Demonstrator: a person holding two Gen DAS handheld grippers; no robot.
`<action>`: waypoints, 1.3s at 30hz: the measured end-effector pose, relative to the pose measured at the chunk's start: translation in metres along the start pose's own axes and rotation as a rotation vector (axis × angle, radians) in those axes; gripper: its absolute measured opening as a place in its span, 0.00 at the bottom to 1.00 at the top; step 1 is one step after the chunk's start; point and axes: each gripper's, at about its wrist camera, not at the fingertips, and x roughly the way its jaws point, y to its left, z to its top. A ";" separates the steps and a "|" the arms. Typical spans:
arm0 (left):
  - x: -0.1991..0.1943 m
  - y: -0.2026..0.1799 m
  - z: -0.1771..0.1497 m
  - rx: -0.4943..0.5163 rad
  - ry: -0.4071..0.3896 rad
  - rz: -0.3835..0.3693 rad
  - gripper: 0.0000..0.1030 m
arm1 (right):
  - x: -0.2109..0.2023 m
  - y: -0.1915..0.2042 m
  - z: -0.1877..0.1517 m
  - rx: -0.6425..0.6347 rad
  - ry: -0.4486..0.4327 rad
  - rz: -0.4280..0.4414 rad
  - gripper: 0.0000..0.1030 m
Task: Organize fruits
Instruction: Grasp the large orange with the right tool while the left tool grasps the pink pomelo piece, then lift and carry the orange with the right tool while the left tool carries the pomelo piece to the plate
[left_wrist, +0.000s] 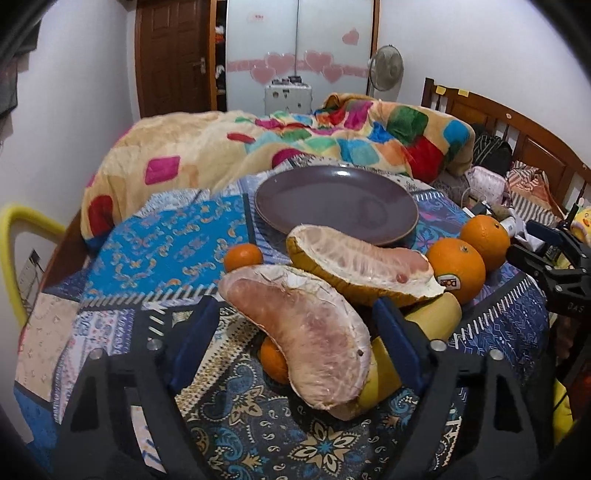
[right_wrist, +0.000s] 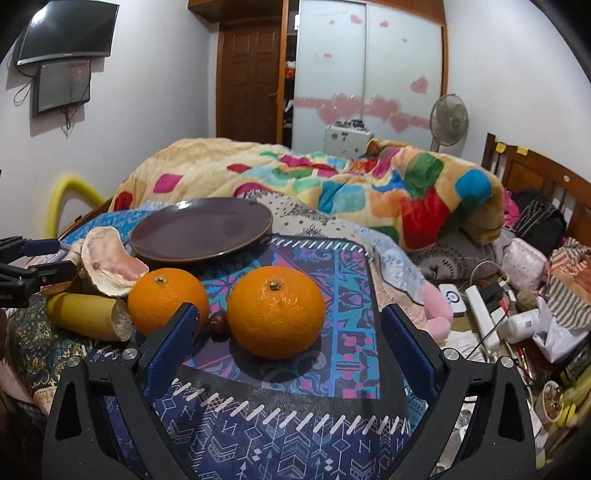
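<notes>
1. Left wrist view: left gripper spread wide, its blue pads either side of the near pomelo wedge, nothing clamped yet. Wedge lies flesh-up, propped on a small mandarin and a banana, so it sits tilted, not flat.
2. Second pomelo wedge rests just behind, leaning over the banana end; another mandarin beside it.
3. Purple plate sits bare behind the pile on the patterned cloth; judged the likely destination for the fruit.
4. Right wrist view: right gripper also wide, nothing held, framing the nearer orange; second orange just left of it, a small dark nut-like thing between them.
5. Judgement: both tongs staged for pickup. The propped wedge may roll or drag the mandarin when lifted.
</notes>
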 end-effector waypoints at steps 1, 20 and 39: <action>0.003 0.000 0.000 -0.003 0.012 -0.005 0.79 | 0.003 -0.002 0.001 0.000 0.012 0.008 0.92; 0.010 0.006 -0.001 0.007 0.046 -0.013 0.49 | 0.044 -0.005 0.004 -0.007 0.170 0.104 0.65; -0.021 0.015 0.029 0.012 -0.035 0.009 0.42 | 0.024 -0.013 0.027 0.015 0.105 0.080 0.64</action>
